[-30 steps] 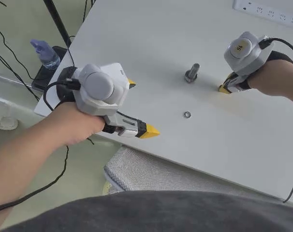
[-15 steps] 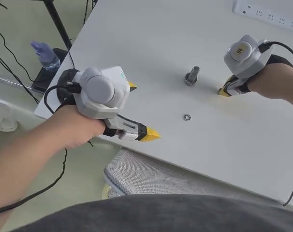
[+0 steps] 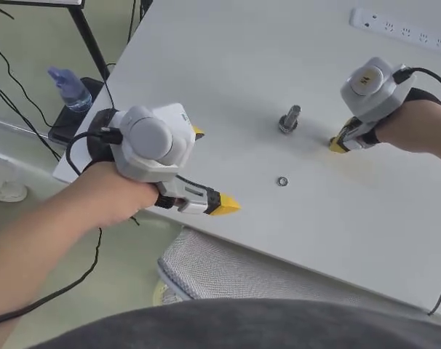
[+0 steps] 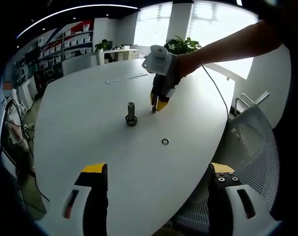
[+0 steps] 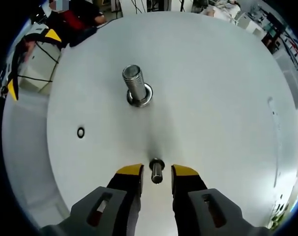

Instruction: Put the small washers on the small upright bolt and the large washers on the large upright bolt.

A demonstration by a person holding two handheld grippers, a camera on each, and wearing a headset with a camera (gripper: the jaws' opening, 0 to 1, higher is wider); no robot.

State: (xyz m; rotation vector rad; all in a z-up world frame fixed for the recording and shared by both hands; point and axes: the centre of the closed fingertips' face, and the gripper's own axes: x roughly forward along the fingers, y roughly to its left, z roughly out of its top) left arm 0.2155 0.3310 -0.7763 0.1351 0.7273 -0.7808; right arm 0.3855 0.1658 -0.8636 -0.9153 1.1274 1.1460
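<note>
Right gripper (image 5: 157,171) is straddling the small upright bolt (image 5: 156,166), its jaws slightly parted and clamping nothing (a stance suited to releasing over the bolt). Left gripper (image 4: 157,169), spread wide and empty, is hovering at the near edge of the table (image 3: 228,58). One loose washer (image 3: 282,181) is lying on open surface near the large upright bolt (image 3: 289,118), with free room on every side.

Got right gripper (image 5: 157,173) parted around the small upright bolt (image 5: 156,166), large upright bolt (image 5: 135,84) mid-worktop (image 5: 213,98), loose washer (image 5: 80,132) near worktop edge.
</note>
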